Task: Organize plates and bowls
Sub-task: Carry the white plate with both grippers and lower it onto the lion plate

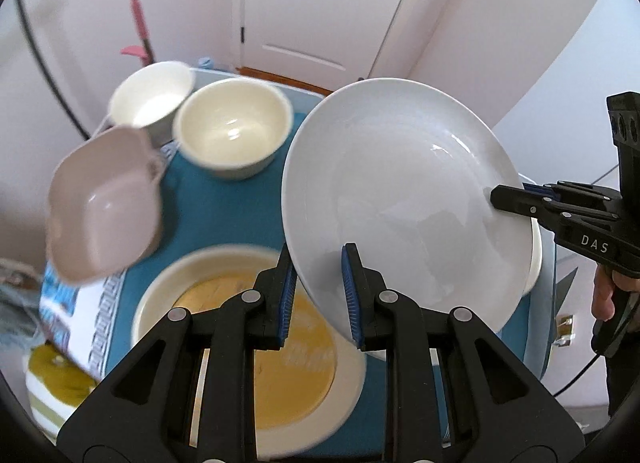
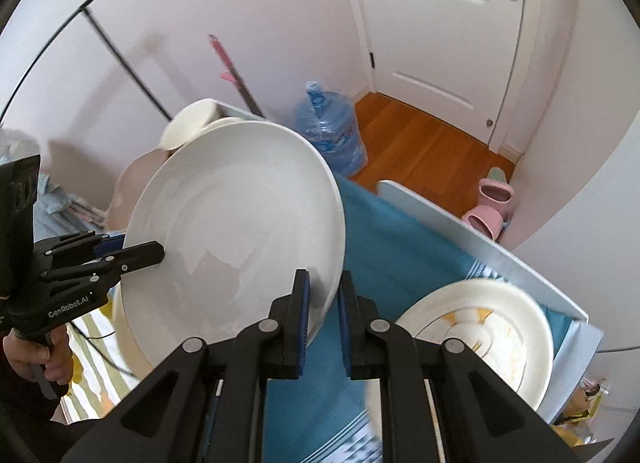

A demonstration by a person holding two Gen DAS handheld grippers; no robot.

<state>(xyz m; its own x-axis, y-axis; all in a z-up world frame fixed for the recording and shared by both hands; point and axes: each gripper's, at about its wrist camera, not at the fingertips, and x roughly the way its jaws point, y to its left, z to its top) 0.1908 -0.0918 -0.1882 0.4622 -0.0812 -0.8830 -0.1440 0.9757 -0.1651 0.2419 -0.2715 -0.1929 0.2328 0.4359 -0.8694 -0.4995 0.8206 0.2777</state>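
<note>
A large white plate [image 1: 400,199] hangs tilted above the teal-covered table [image 1: 208,215], held at two points of its rim. My left gripper [image 1: 320,299] is shut on the near rim, blue pads on both faces. My right gripper [image 1: 520,195] clamps the rim at the plate's right side. In the right wrist view the same plate [image 2: 240,223] fills the middle, with my right gripper [image 2: 322,323] shut on its lower edge and my left gripper [image 2: 132,249] gripping its left edge. A person's hand holds each gripper handle.
Under the plate on the table are a yellow plate with a cream rim [image 1: 248,323], a cream bowl [image 1: 234,127], a white bowl [image 1: 154,97] and a pink square bowl [image 1: 104,207]. A patterned plate [image 2: 480,339] lies at the right. A water bottle [image 2: 328,135] and pink slippers [image 2: 492,203] are on the floor.
</note>
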